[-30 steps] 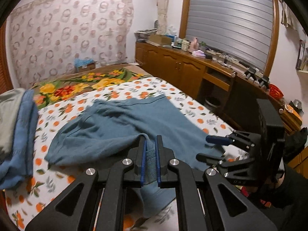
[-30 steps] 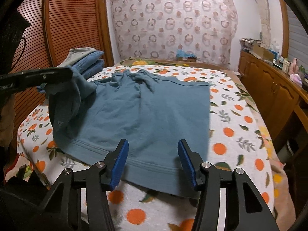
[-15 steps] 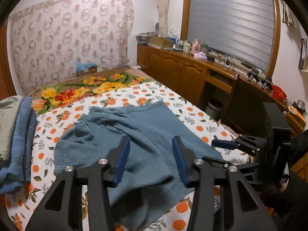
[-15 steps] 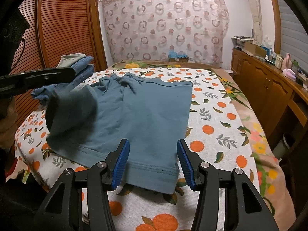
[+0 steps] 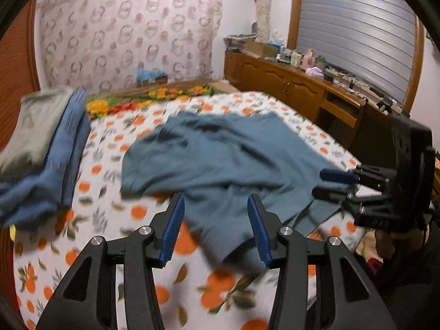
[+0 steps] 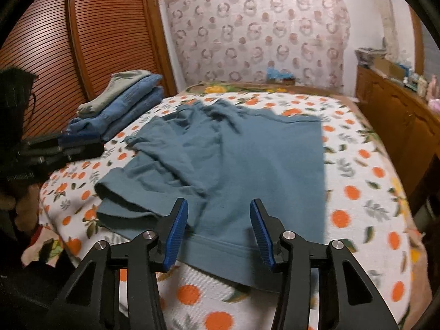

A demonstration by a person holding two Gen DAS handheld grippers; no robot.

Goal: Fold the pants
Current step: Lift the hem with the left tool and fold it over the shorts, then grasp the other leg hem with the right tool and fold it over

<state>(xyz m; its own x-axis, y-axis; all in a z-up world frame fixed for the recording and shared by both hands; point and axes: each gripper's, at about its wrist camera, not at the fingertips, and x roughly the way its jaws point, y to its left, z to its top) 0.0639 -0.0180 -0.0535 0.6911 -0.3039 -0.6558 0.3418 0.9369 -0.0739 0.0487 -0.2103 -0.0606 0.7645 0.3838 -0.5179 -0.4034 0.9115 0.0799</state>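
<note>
A bed [image 6: 357, 181] with an orange-print sheet fills both views; the teal pants [image 6: 247, 159] lie spread on it, one leg rumpled over toward the left, the hem at the near edge; a stack of folded clothes [image 6: 123, 104] sits at the bed's far left; the left tool [image 5: 216, 231] hangs released above the hem, gripping nothing; the right tool [image 6: 218, 231] is closing, its blue pads astride the hem but not pressing it.
</note>
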